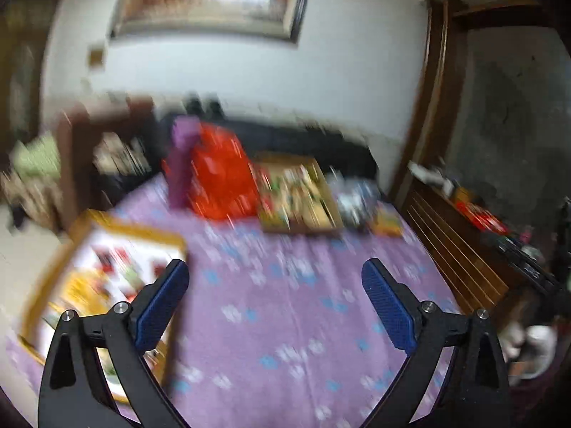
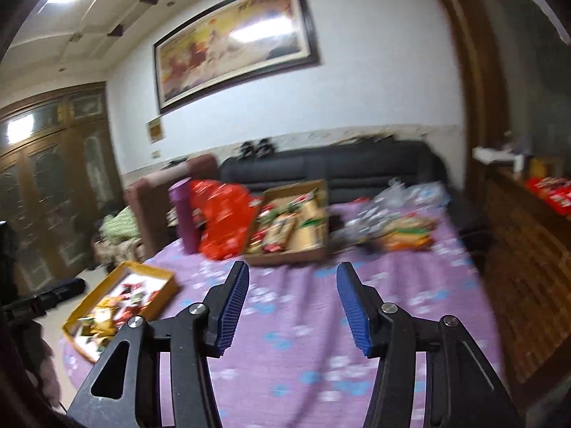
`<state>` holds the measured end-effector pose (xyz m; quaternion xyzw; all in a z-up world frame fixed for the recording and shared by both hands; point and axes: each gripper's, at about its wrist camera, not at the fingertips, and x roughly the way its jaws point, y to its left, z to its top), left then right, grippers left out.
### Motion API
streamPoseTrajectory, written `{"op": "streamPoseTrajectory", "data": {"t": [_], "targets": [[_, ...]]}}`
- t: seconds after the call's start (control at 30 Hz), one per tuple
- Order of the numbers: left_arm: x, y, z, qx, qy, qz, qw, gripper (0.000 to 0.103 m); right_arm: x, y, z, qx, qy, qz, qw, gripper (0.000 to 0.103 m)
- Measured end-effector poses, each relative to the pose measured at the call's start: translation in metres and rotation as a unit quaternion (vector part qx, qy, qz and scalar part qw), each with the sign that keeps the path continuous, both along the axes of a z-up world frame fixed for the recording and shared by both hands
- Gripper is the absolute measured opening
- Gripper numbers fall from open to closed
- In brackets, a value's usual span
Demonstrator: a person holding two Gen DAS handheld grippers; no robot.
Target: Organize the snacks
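A round table with a purple cloth (image 1: 285, 303) (image 2: 303, 321) carries the snacks. A yellow-rimmed tray (image 1: 125, 230) (image 2: 167, 290) with several snack packets sits at the near left edge. A cardboard box (image 1: 330, 210) (image 2: 314, 249) full of snacks stands at the far side, with a red bag (image 1: 223, 174) (image 2: 223, 214) and a purple bottle (image 1: 182, 164) (image 2: 187, 214) to its left. Loose snack packets (image 2: 407, 232) lie to its right. My left gripper (image 1: 274, 274) is open and empty above the cloth, beside the tray. My right gripper (image 2: 292, 278) is open and empty above the cloth, short of the box.
A black sofa (image 2: 357, 167) stands behind the table. A wooden sideboard (image 2: 528, 232) (image 1: 464, 249) with red packets on it runs along the right. Clear plastic bags (image 1: 357, 192) (image 2: 410, 189) lie at the far right of the table. Both views are blurred.
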<state>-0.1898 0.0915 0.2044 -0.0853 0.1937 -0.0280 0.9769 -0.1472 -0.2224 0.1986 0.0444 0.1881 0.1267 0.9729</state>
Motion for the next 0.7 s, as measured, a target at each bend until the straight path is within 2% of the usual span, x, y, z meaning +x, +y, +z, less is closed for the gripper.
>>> {"op": "streamPoseTrajectory", "data": {"t": [0.07, 0.1, 0.13, 0.17, 0.2, 0.27, 0.3, 0.37, 0.47, 0.7], "targets": [[-0.022, -0.002, 0.02, 0.011, -0.07, 0.016, 0.9974, 0.103, -0.01, -0.021, 0.011, -0.008, -0.017, -0.024, 1.0, 0.062], [-0.03, -0.002, 0.023, 0.007, -0.098, 0.0, 0.9952, 0.103, -0.013, -0.028, 0.015, -0.011, -0.023, -0.033, 0.999, 0.063], [-0.031, -0.004, 0.021, 0.005, -0.109, -0.017, 0.9939, 0.103, -0.016, -0.032, 0.018, -0.011, -0.026, -0.037, 0.999, 0.064], [-0.028, -0.006, 0.019, 0.002, -0.104, -0.042, 0.9937, 0.103, -0.018, -0.034, 0.019, -0.007, -0.028, -0.037, 0.999, 0.065], [-0.017, -0.011, 0.013, 0.005, -0.069, -0.059, 0.9958, 0.103, -0.018, -0.033, 0.018, -0.002, -0.026, -0.032, 0.999, 0.065], [0.003, -0.018, -0.002, 0.016, -0.005, -0.049, 0.9987, 0.103, -0.016, -0.024, 0.011, 0.006, -0.015, -0.014, 1.0, 0.07], [0.008, -0.016, -0.008, 0.016, 0.005, -0.039, 0.9991, 0.103, -0.015, -0.016, 0.006, 0.006, -0.007, -0.004, 1.0, 0.07], [0.013, -0.008, -0.014, 0.009, 0.015, -0.019, 0.9997, 0.103, -0.01, 0.015, -0.013, -0.003, 0.014, 0.025, 1.0, 0.07], [0.012, 0.002, -0.017, 0.023, 0.013, 0.026, 0.9993, 0.103, -0.004, 0.061, -0.042, -0.005, 0.047, 0.065, 0.997, 0.071], [0.005, 0.038, -0.04, 0.049, 0.017, 0.107, 0.9929, 0.103, 0.014, 0.171, -0.123, -0.006, 0.159, 0.148, 0.976, 0.071]]}}
